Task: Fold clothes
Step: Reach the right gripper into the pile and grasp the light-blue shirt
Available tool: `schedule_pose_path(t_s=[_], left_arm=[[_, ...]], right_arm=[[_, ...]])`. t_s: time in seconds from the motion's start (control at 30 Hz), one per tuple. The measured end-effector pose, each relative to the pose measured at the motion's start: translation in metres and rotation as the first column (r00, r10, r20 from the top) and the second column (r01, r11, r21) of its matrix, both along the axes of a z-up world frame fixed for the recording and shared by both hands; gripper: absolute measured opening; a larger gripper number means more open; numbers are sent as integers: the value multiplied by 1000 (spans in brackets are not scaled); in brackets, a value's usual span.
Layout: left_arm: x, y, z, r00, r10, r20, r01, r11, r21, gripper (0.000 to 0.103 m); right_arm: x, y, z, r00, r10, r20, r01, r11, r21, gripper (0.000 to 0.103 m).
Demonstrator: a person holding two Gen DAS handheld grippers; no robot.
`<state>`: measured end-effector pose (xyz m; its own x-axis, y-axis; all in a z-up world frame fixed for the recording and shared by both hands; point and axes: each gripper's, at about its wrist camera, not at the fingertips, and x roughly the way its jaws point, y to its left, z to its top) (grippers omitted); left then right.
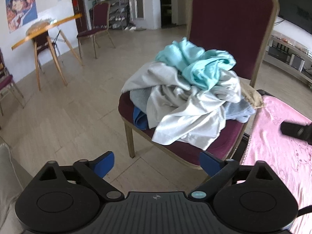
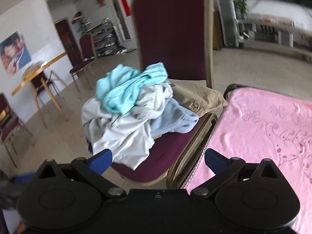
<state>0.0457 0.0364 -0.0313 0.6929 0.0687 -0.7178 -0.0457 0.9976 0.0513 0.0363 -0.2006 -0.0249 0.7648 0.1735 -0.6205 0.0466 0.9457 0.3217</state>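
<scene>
A heap of clothes lies on the seat of a maroon chair [image 1: 230, 27]. A turquoise satin garment [image 1: 197, 62] is on top, over a silver-grey satin one [image 1: 185, 115], a pale blue knit [image 1: 236, 111] and a beige piece [image 1: 251, 95]. The same heap shows in the right wrist view, with the turquoise garment [image 2: 128, 89], the grey one [image 2: 120, 134], the blue knit [image 2: 173, 119] and the beige piece [image 2: 198, 97] on the chair [image 2: 171, 27]. My left gripper [image 1: 157, 163] is open and empty, short of the chair. My right gripper [image 2: 158, 160] is open and empty above the chair's front corner.
A surface covered with a pink embroidered cloth [image 2: 269, 128] stands right of the chair; it also shows in the left wrist view [image 1: 276, 148]. A wooden table [image 1: 46, 29] and more maroon chairs [image 1: 99, 23] stand at the back left on the tiled floor [image 1: 68, 107].
</scene>
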Motion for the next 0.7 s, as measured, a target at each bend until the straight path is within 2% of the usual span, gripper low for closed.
schedule_pose_path(t_s=[0.03, 0.07, 0.13, 0.17, 0.3, 0.33, 0.4, 0.5, 0.6, 0.7], left_arm=[[7, 5, -3, 1000, 16, -4, -16, 1000, -6, 93], [12, 9, -4, 1000, 29, -5, -29, 1000, -11, 92], [26, 18, -6, 998, 55, -4, -55, 998, -18, 90], [33, 22, -7, 998, 66, -3, -66, 998, -22, 90], [64, 35, -10, 992, 125, -6, -125, 992, -36, 90], [70, 39, -12, 991, 136, -10, -136, 990, -47, 90], [78, 44, -18, 989, 146, -18, -146, 987, -67, 91], [89, 49, -29, 988, 153, -35, -155, 986, -69, 91], [96, 52, -40, 986, 157, -48, -160, 985, -67, 91], [97, 56, -52, 985, 156, -69, -162, 984, -76, 91]], right_arm=[[9, -4, 0, 1000, -7, -8, 7, 1000, 25, 96], [18, -8, -1, 1000, -12, -16, 13, 999, 49, 86], [42, -9, 3, 1000, -2, -27, 5, 995, 99, 60], [56, -8, 5, 1000, 5, -31, -2, 992, 124, 57], [120, 1, 8, 999, 34, -40, -25, 977, 214, 57], [136, 4, 7, 998, 32, -48, -20, 972, 233, 59], [167, 10, 1, 997, 19, -71, 0, 966, 260, 71], [210, 19, -13, 994, -10, -113, 42, 958, 283, 73], [233, 28, -25, 992, -46, -117, 74, 964, 257, 72], [245, 44, -26, 997, -45, -61, 54, 986, 157, 64]])
